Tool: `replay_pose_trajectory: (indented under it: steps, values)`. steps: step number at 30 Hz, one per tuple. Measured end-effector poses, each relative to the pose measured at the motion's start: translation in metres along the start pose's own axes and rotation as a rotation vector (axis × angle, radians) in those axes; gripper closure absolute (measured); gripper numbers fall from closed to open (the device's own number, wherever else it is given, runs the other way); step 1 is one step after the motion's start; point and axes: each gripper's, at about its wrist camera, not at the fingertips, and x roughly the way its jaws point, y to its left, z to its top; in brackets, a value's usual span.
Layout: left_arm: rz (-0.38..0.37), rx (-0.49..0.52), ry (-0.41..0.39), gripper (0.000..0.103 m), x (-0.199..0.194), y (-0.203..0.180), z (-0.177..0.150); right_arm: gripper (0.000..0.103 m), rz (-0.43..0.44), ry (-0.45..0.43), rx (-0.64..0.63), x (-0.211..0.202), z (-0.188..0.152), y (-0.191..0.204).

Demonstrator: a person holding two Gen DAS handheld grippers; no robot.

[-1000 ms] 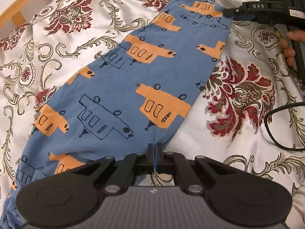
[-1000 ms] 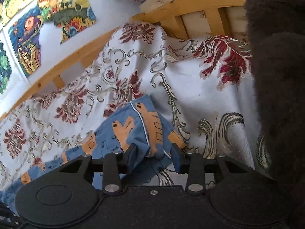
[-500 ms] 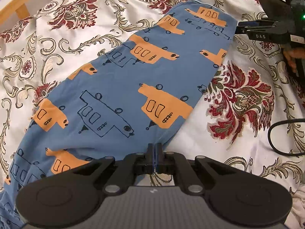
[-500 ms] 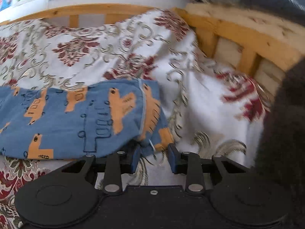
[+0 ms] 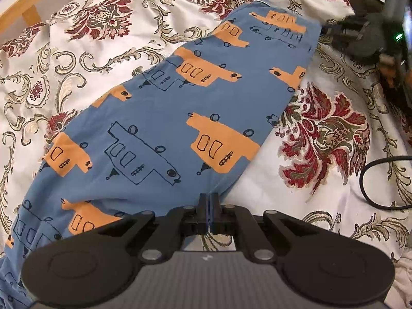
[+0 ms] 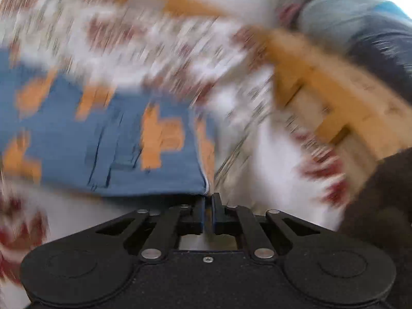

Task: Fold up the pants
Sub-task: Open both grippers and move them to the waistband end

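Note:
Blue pants with orange vehicle prints lie stretched flat across a floral bedspread. My left gripper is shut on the pants' near edge, a strip of blue cloth pinched between its fingers. At the far end, my right gripper sits at the corner of the pants, held by a person's hand. The right wrist view is motion-blurred. In it, the right gripper has its fingers drawn together on the corner of the pants, where a white seam runs in between them.
A wooden bed frame runs behind the bedspread, with another stretch of wooden frame at the upper left. A black cable loops on the cover to the right. A dark fuzzy mass fills the lower right.
My right gripper went from open around the pants' corner to shut on it, and its view swung and blurred. The left gripper stayed shut on the near edge.

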Motion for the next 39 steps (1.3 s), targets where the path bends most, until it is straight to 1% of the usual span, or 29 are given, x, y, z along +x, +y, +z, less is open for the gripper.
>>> replay_pose_trajectory:
  steps: [1, 2, 3, 4, 5, 7, 8, 9, 10, 12, 14, 16, 17, 18, 19, 20, 21, 23, 26, 27, 28, 29, 30, 31, 33, 35, 37, 38, 39]
  values:
    - [-0.002, 0.000, 0.000, 0.102, 0.000, 0.000, 0.000, 0.095, -0.012, 0.022, -0.049, 0.004, -0.003, 0.007]
    - [-0.006, -0.003, -0.001, 0.102, 0.000, 0.001, 0.000, 0.091, -0.022, 0.022, -0.082, 0.003, -0.003, 0.009]
    - [-0.014, -0.009, -0.008, 0.101, -0.002, 0.002, -0.001, 0.085, -0.012, 0.025, -0.082, -0.001, -0.002, 0.006]
    - [-0.031, -0.022, -0.020, 0.101, -0.005, 0.004, -0.002, 0.067, 0.008, 0.026, -0.063, -0.006, -0.001, -0.001]
    - [-0.052, -0.040, -0.033, 0.100, -0.009, 0.007, -0.005, 0.055, 0.018, 0.020, -0.033, -0.011, -0.001, -0.009]
    - [-0.095, -0.085, -0.076, 0.094, -0.022, 0.013, -0.013, 0.054, 0.029, -0.004, 0.054, -0.022, -0.001, -0.028]
    - [-0.103, -0.109, -0.103, 0.087, -0.030, 0.017, -0.018, 0.052, 0.026, -0.030, 0.104, -0.028, -0.001, -0.036]
    - [-0.099, -0.142, -0.135, 0.076, -0.038, 0.022, -0.024, 0.052, 0.023, -0.056, 0.146, -0.032, -0.001, -0.040]
    - [-0.089, -0.172, -0.163, 0.072, -0.044, 0.027, -0.029, 0.049, 0.023, -0.096, 0.202, -0.035, 0.000, -0.045]
    - [-0.042, -0.257, -0.229, 0.059, -0.055, 0.040, -0.043, 0.043, 0.067, -0.174, 0.319, -0.036, 0.001, -0.050]
    - [0.035, -0.354, -0.267, 0.055, -0.059, 0.054, -0.057, 0.043, 0.143, -0.203, 0.422, -0.023, 0.005, -0.049]
    - [0.139, -0.439, -0.233, 0.056, -0.056, 0.068, -0.072, 0.048, 0.200, -0.165, 0.497, -0.005, 0.007, -0.044]
    - [0.179, -0.468, -0.199, 0.056, -0.053, 0.074, -0.079, 0.051, 0.217, -0.120, 0.522, 0.005, 0.006, -0.040]
    - [0.209, -0.481, -0.164, 0.056, -0.050, 0.079, -0.087, 0.052, 0.221, -0.076, 0.523, 0.013, 0.004, -0.036]
    - [0.245, -0.487, -0.125, 0.058, -0.048, 0.085, -0.097, 0.052, 0.213, -0.064, 0.507, 0.017, 0.000, -0.031]
    - [0.275, -0.484, -0.100, 0.061, -0.046, 0.091, -0.107, 0.052, 0.204, -0.078, 0.487, 0.016, -0.002, -0.029]
    - [0.292, -0.483, -0.089, 0.066, -0.047, 0.097, -0.117, 0.052, 0.196, -0.078, 0.473, 0.015, -0.001, -0.028]
    - [0.268, -0.514, -0.110, 0.072, -0.057, 0.109, -0.133, 0.051, 0.178, -0.077, 0.462, 0.014, 0.001, -0.026]
    - [0.231, -0.564, -0.153, 0.071, -0.081, 0.120, -0.150, 0.050, 0.136, -0.081, 0.461, -0.003, 0.001, -0.019]
    - [0.238, -0.565, -0.166, 0.065, -0.088, 0.122, -0.155, 0.048, 0.140, -0.100, 0.446, -0.013, 0.002, -0.016]
    - [0.256, -0.564, -0.181, 0.061, -0.095, 0.122, -0.159, 0.044, 0.159, -0.119, 0.422, -0.024, 0.004, -0.010]
    - [0.272, -0.560, -0.198, 0.059, -0.102, 0.123, -0.163, 0.039, 0.187, -0.142, 0.393, -0.037, 0.008, 0.000]
    - [0.284, -0.560, -0.214, 0.059, -0.110, 0.125, -0.166, 0.037, 0.225, -0.161, 0.366, -0.046, 0.013, 0.009]
    - [0.294, -0.561, -0.232, 0.059, -0.116, 0.126, -0.169, 0.034, 0.290, -0.178, 0.328, -0.057, 0.020, 0.024]
    - [0.320, -0.569, -0.260, 0.054, -0.126, 0.134, -0.168, 0.033, 0.407, -0.201, 0.253, -0.073, 0.034, 0.053]
    - [0.337, -0.579, -0.261, 0.053, -0.132, 0.149, -0.165, 0.032, 0.515, -0.220, 0.189, -0.088, 0.048, 0.085]
    - [0.317, -0.596, -0.260, 0.053, -0.135, 0.162, -0.164, 0.031, 0.642, -0.242, 0.109, -0.104, 0.063, 0.123]
    - [0.292, -0.606, -0.250, 0.053, -0.134, 0.168, -0.161, 0.031, 0.679, -0.258, 0.058, -0.111, 0.070, 0.139]
    - [0.271, -0.610, -0.243, 0.057, -0.134, 0.173, -0.161, 0.031, 0.697, -0.278, 0.011, -0.119, 0.077, 0.156]
